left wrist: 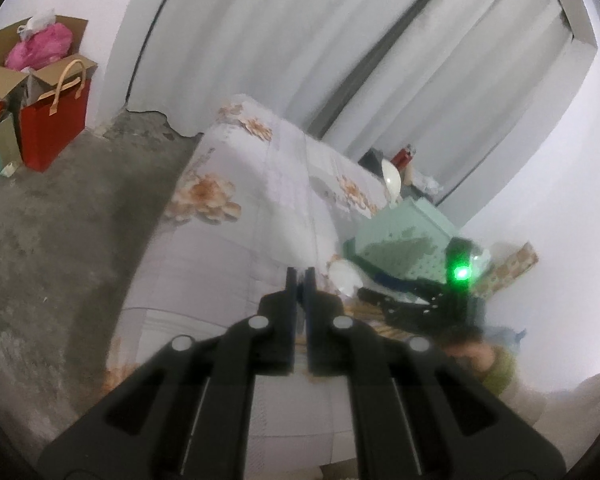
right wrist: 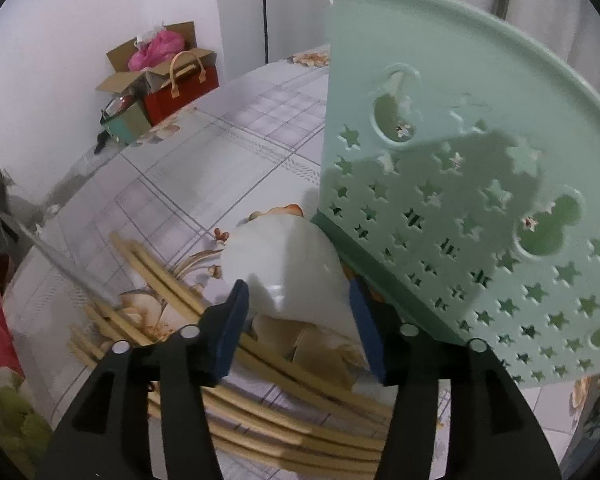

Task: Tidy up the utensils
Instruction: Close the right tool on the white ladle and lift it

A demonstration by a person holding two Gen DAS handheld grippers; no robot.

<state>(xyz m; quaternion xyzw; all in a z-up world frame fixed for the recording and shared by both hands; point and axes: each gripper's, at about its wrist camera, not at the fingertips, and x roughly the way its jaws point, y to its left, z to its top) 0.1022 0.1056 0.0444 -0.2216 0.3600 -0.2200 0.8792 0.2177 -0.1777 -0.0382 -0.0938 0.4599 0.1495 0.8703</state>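
In the right wrist view my right gripper [right wrist: 298,286] is open, its blue pads on either side of a white spoon bowl [right wrist: 280,260] lying on the floral tablecloth [right wrist: 220,152]. Several bamboo chopsticks [right wrist: 260,412] lie under and in front of the fingers. A mint-green utensil holder [right wrist: 480,184] with star cut-outs stands just right of the spoon. In the left wrist view my left gripper [left wrist: 300,276] is shut and empty above the table. The holder [left wrist: 404,240], a white spoon [left wrist: 346,278] and my right gripper [left wrist: 412,300] show to its right.
A metal ladle handle [right wrist: 60,260] lies at the left. A red bag [left wrist: 56,128] and cardboard boxes [left wrist: 32,56] stand on the concrete floor by the wall. White bowls [left wrist: 392,180] and clutter sit at the table's far end, by the curtains.
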